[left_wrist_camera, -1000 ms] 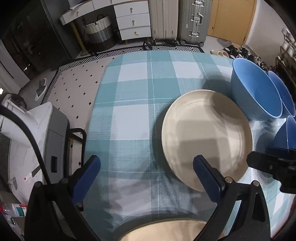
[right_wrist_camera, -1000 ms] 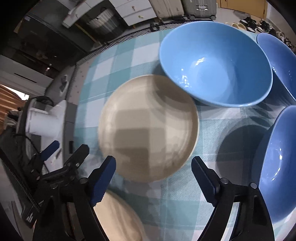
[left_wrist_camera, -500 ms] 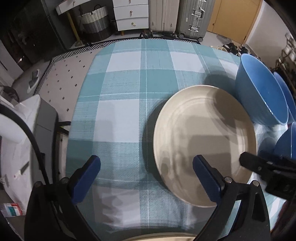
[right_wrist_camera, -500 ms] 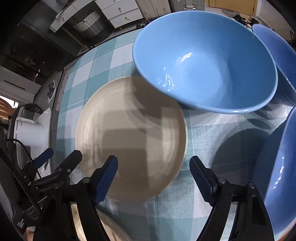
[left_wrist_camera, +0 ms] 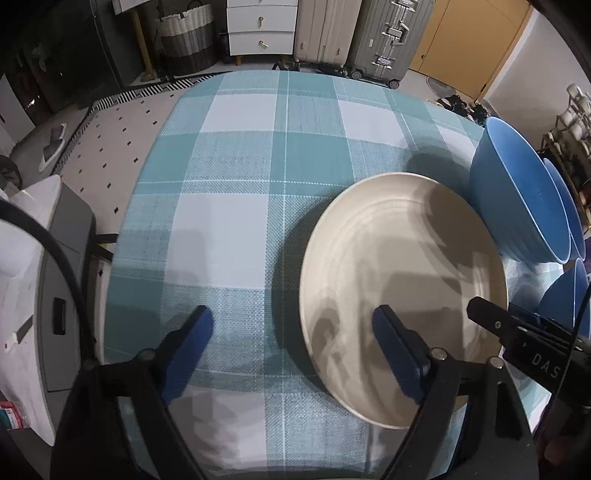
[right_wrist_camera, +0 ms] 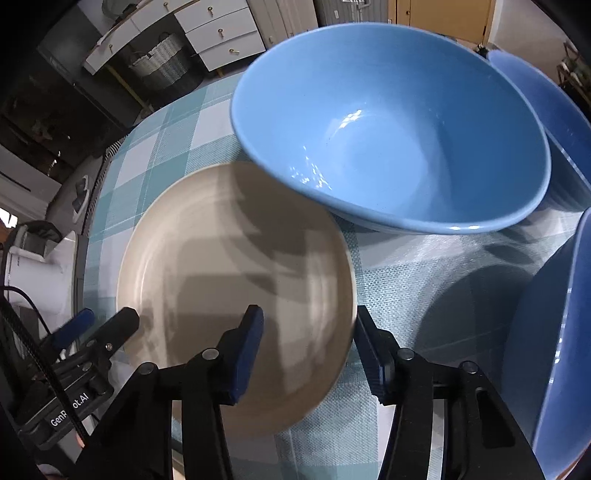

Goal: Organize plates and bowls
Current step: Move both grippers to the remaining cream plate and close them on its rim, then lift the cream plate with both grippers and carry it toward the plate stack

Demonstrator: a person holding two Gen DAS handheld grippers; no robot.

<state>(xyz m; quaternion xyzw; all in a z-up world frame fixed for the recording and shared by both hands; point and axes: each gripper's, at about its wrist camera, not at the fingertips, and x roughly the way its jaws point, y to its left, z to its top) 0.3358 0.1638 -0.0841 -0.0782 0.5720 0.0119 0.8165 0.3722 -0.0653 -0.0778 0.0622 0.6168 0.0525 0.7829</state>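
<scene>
A cream plate [left_wrist_camera: 402, 288] lies flat on the teal checked tablecloth [left_wrist_camera: 258, 166]. My left gripper [left_wrist_camera: 291, 336] hangs low over the plate's left rim, one finger above the plate and the other above the cloth. Its jaws are closing and no pad touches the rim. My right gripper [right_wrist_camera: 308, 350] straddles the opposite rim of the plate [right_wrist_camera: 229, 266]. Its jaws are closing too, with the rim between them and not pinched. A large blue bowl [right_wrist_camera: 388, 129] stands just behind the plate.
Two more blue bowls [right_wrist_camera: 554, 122] [right_wrist_camera: 546, 350] crowd the right side. The table's left edge [left_wrist_camera: 122, 258] drops to a white appliance [left_wrist_camera: 22, 277] and patterned floor. Suitcases [left_wrist_camera: 388, 37] and a drawer unit [left_wrist_camera: 262, 26] stand beyond the far edge.
Both grippers have come down closer to the plate and their jaws have narrowed around its opposite rims. A second cream plate at the bottom edge has left the views.
</scene>
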